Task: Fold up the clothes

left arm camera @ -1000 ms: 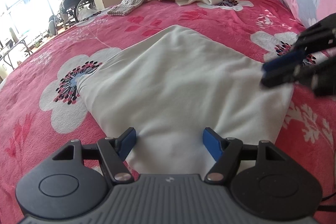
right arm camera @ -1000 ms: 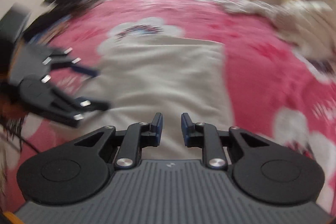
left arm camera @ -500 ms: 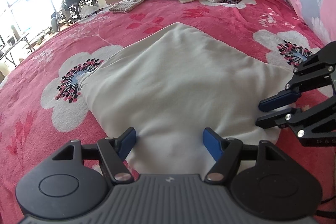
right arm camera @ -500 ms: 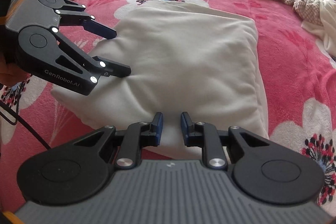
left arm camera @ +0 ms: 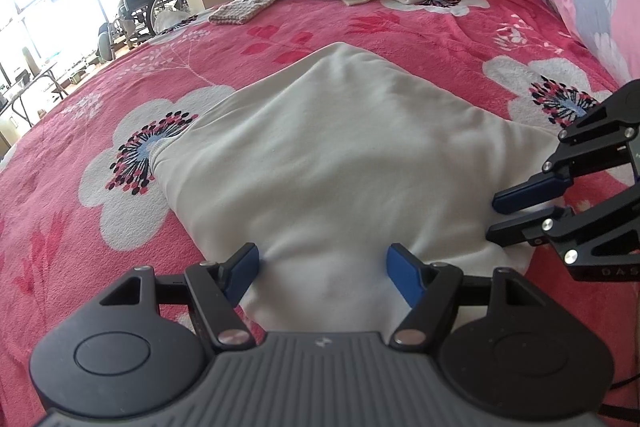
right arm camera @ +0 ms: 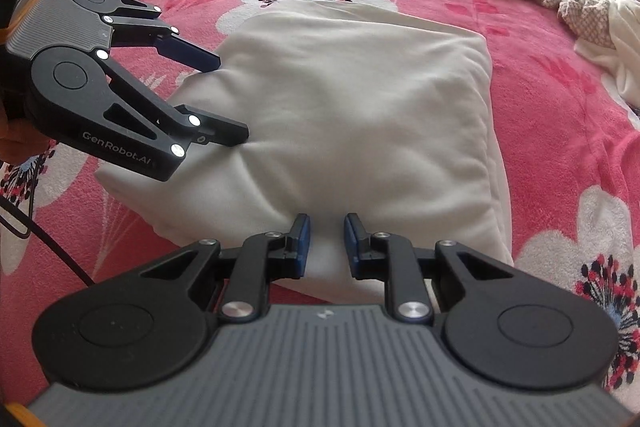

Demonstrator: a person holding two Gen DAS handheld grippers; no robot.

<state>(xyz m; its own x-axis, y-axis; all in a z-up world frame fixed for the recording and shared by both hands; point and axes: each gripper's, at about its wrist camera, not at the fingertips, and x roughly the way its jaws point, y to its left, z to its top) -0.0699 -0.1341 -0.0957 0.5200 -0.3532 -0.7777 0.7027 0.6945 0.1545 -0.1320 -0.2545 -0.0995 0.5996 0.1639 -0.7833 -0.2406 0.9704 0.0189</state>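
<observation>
Cream garment [left arm camera: 340, 163]: left claw [left arm camera: 322, 273] spread wide, right claw [right arm camera: 326, 245] narrow.

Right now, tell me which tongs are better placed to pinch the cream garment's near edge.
Left, probably. The left tongs stand wide open astride the cream garment's near edge; the right tongs show only a narrow gap there.

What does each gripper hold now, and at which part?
The left gripper holds nothing: its jaws stand wide open over the cream garment's near edge. The right gripper, nearly closed at the same edge, may pinch cloth; this cannot be told.
</observation>
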